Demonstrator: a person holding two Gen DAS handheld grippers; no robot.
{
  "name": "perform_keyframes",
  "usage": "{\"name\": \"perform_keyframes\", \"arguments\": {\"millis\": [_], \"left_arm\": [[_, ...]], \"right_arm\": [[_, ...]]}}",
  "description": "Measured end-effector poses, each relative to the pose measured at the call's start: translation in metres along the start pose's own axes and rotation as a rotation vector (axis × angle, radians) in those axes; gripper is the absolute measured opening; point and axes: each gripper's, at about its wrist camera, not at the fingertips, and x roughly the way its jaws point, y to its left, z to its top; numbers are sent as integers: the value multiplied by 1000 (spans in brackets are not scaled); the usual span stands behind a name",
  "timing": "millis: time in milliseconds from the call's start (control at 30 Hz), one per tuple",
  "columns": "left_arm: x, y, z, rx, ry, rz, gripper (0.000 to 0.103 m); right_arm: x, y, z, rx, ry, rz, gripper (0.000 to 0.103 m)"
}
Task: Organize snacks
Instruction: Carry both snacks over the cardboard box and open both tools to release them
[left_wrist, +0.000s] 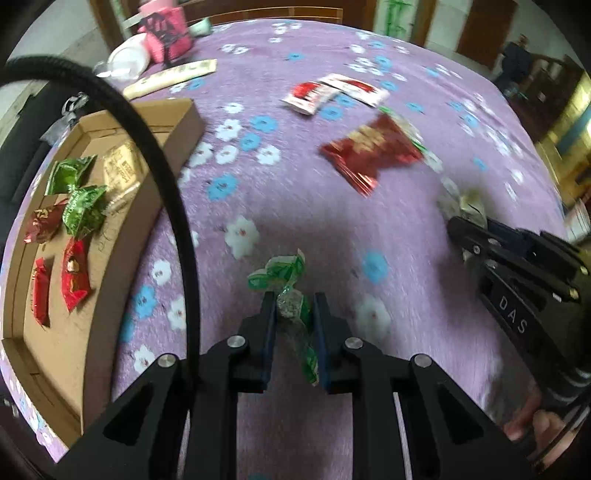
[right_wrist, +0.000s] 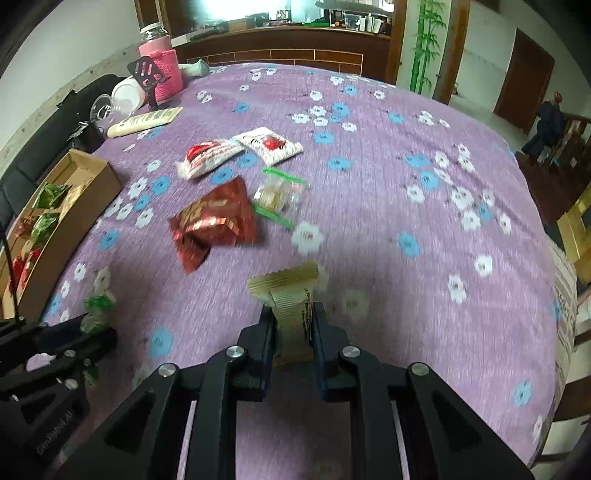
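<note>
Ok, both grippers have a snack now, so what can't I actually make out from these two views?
- Cardboard box: left wrist view, a black cable crosses it; right wrist view, cut off by the left edge.
- Red packet: motion-blurred in both views, print unreadable.
- Beige wafer pack in right gripper: lower end hidden between the fingers.
- Green candy in left gripper: blurred.
</note>
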Motion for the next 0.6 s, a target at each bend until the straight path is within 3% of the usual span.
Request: {"name": "perform_keyframes", "arguments": {"millis": [200, 333, 600], "left_arm": [[-7, 18, -20, 47, -4, -206, 20], [-10, 36, -28, 50, 1, -291, 20], [-23, 60, -44, 37, 17, -357, 20]], "right_arm": [[-21, 2, -30, 40, 4, 19, 17], [-36, 6, -50, 76, -2, 38, 17], [-52, 17, -74, 122, -5, 55, 17]]}}
